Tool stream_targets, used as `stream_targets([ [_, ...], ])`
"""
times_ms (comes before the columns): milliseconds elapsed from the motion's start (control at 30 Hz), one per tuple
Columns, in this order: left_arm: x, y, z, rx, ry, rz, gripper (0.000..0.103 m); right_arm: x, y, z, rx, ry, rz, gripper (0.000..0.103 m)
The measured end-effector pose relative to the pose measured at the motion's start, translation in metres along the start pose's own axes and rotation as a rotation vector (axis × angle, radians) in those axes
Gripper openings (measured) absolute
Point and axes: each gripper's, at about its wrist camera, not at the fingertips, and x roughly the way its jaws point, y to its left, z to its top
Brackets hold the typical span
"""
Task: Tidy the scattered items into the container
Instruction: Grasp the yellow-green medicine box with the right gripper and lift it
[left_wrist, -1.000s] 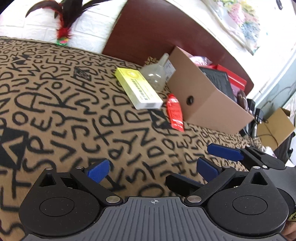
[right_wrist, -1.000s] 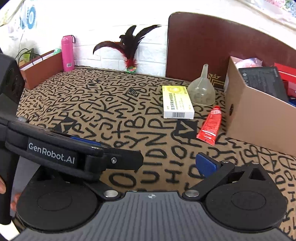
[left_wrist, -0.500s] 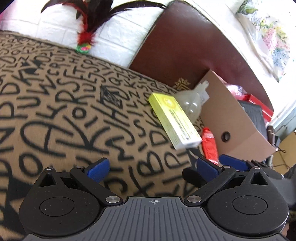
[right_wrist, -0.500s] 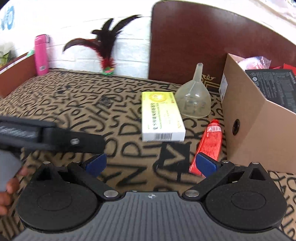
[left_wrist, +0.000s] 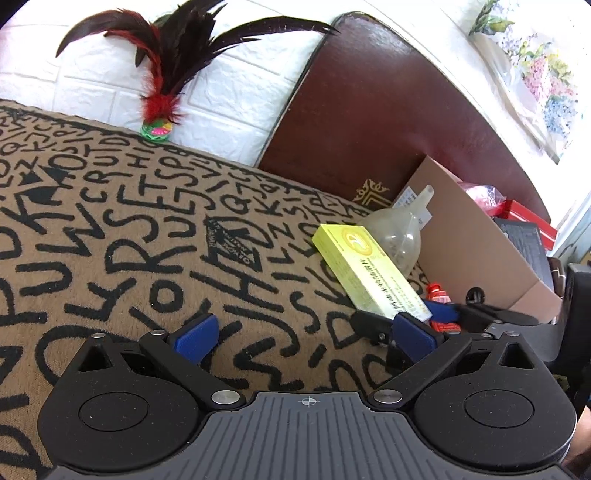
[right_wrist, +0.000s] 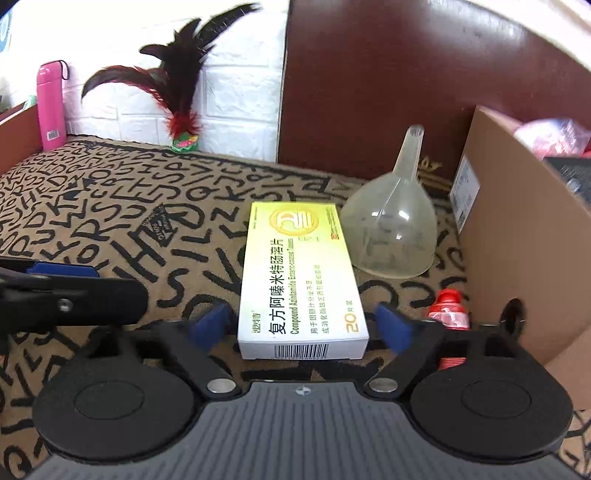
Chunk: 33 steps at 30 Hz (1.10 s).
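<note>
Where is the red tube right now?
In the right wrist view the red tube lies low on the right, on the lettered cloth between the medicine box and the cardboard box.

One yellow medicine box (right_wrist: 301, 280). One clear plastic funnel (right_wrist: 391, 236), spout up. One red tube (right_wrist: 448, 312), partly hidden. One cardboard box (right_wrist: 517, 236), open top; inside, one dark flat item (left_wrist: 524, 243), one red box (left_wrist: 524, 216), one pink crinkly packet (right_wrist: 554, 138), rest of contents unclear. One feather shuttlecock (right_wrist: 177, 96) by wall. One pink bottle (right_wrist: 51, 105). Two sets of tongs: left tongs (left_wrist: 304, 334), right tongs (right_wrist: 301, 323). One letter-print cloth (left_wrist: 129, 240) over tabletop.
</note>
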Motion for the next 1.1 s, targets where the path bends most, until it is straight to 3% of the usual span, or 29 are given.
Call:
stream_targets([
  [100, -0.005, 0.001, -0.001, 0.008, 0.025, -0.019, 0.103, -0.006, 0.003, -0.002, -0.042, 0.005, 0.051, 0.07],
  [333, -0.031, -0.007, -0.023, 0.068, 0.112, -0.078, 0.103, -0.061, 0.025, -0.046, -0.337, 0.016, 0.339, 0.07],
  [467, -0.046, -0.02, -0.043, 0.111, 0.169, -0.109, 0.102, -0.1, 0.028, -0.073, -0.396, 0.023, 0.395, 0.071],
  [567, -0.049, -0.035, -0.055, 0.144, 0.22, -0.148, 0.096, -0.124, 0.024, -0.09, -0.388, 0.028, 0.377, 0.074],
  [700, -0.044, -0.056, -0.062, 0.194, 0.253, -0.145, 0.09, -0.147, 0.009, -0.106, -0.311, 0.035, 0.319, 0.077],
  [967, -0.027, -0.062, -0.053, 0.169, 0.277, -0.106, 0.09, -0.166, 0.012, -0.124, -0.223, 0.033, 0.243, 0.077],
  [1033, -0.026, -0.066, -0.054, 0.188, 0.281, -0.092, 0.086, -0.165, 0.011, -0.124, -0.171, 0.035, 0.232, 0.077],
  [1100, -0.028, -0.071, -0.056, 0.194, 0.302, -0.096, 0.075, -0.164, 0.009, -0.123, -0.121, 0.033, 0.227, 0.076],
])
